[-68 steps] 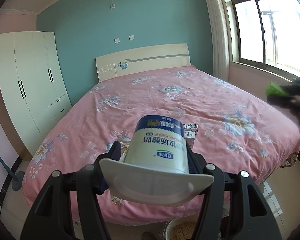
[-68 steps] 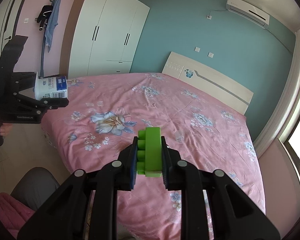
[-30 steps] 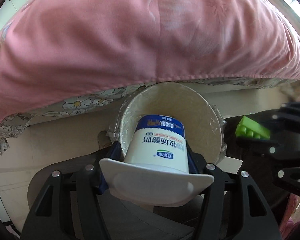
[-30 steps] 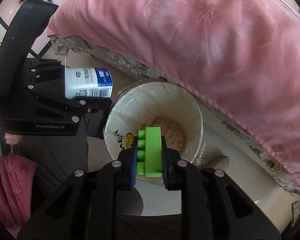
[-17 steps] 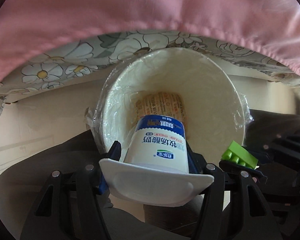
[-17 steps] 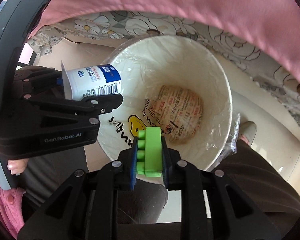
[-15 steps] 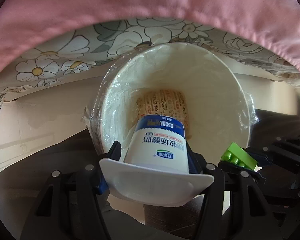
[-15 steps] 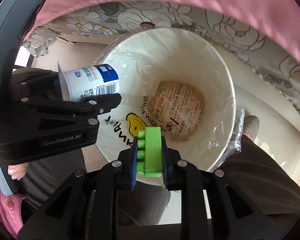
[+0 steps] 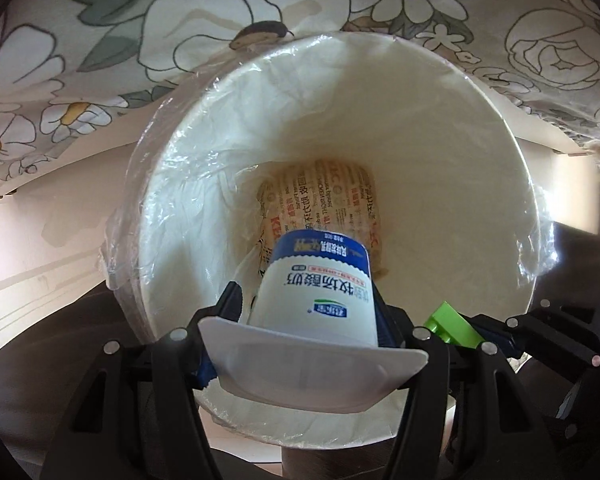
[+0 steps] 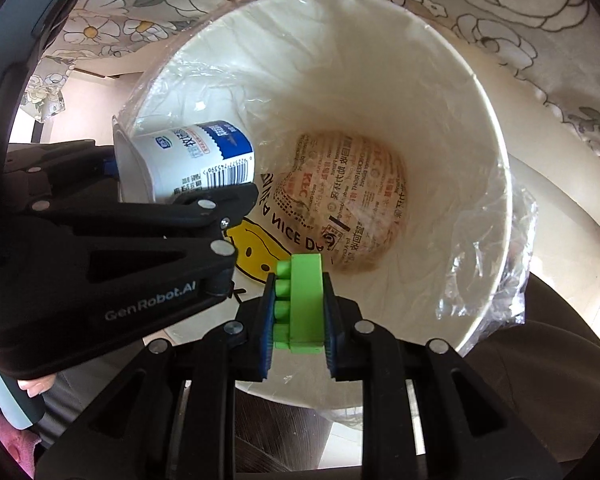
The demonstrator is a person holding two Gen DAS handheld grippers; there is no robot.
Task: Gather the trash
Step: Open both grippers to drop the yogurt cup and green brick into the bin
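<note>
My left gripper [image 9: 306,312] is shut on a white and blue yogurt cup [image 9: 320,292], held bottom-first over the mouth of a white trash bin [image 9: 516,152] lined with clear plastic. In the right wrist view the same cup [image 10: 192,164] hangs just inside the bin's left rim [image 10: 496,140]. My right gripper [image 10: 298,308] is shut on a green toy brick [image 10: 302,304] above the bin's near edge; in the left wrist view that brick [image 9: 452,328] shows at the right. A crumpled printed paper wrapper [image 9: 320,200] lies at the bin's bottom.
A floral bed skirt [image 9: 180,20] hangs right behind the bin. Pale floor [image 9: 32,240] lies to the left. A person's dark trouser leg [image 10: 540,360] is beside the bin, and a hand [image 10: 36,384] grips the left tool's handle.
Both grippers have come down toward the bin, which now fills each view. The pink bedspread has passed out of sight above. The cup and the brick stay gripped.
</note>
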